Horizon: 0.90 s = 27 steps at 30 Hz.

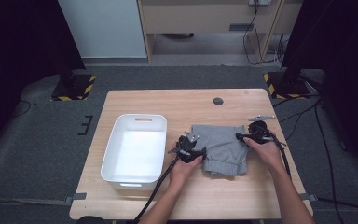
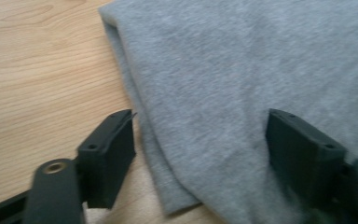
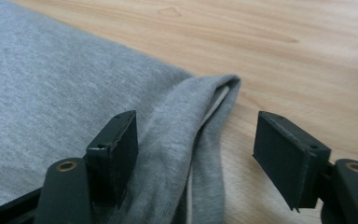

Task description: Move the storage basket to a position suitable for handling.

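Grey folded garment [image 1: 222, 148], underside hidden from view

A fixed camera looks forward and down from above the near edge onto the whole light wooden tabletop [image 1: 135, 100]. Two cameras ride low, very close, facing the folded grey knit garment [image 1: 221, 144] from nine and three o'clock.

Even overhead light; perhaps slightly soft close-ups.
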{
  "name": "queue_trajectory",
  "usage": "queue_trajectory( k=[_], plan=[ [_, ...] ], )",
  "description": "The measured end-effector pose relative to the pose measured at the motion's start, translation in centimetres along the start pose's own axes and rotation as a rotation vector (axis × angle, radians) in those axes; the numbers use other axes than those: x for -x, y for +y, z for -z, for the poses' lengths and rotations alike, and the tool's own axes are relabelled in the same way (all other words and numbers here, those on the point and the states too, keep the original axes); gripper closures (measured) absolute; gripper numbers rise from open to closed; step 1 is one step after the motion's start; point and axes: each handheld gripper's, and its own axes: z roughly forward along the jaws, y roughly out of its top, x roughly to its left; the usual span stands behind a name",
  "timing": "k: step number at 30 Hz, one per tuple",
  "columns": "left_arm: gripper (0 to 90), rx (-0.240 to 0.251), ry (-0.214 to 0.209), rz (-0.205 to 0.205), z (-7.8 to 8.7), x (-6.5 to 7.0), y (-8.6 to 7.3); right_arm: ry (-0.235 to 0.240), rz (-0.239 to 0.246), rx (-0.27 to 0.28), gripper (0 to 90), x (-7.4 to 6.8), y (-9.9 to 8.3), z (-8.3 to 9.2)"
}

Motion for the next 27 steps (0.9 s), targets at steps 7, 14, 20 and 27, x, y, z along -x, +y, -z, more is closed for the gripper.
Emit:
queue_trajectory(
  k=[7,14,20,27],
  plan=[
    [37.0,0.005,-0.028,-0.013,-0.1,0.2,0.1,0.068,-0.047,-0.005,41.6,0.1,-0.4,-0.3],
    [48.9,0.017,-0.049,-0.009,-0.2,0.5,0.1,0.144,-0.049,-0.03,62.4,-0.2,-0.5,-0.1],
    [63.4,0.019,-0.091,0.008,-0.2,0.6,0.1,0.136,0.01,-0.023,78.1,-1.4,-0.4,0.0],
    [73.9,0.022,-0.12,0.044,-0.3,0.4,0.1,0.072,0.105,-0.025,80.6,-2.6,-0.1,0.4]
  ],
)
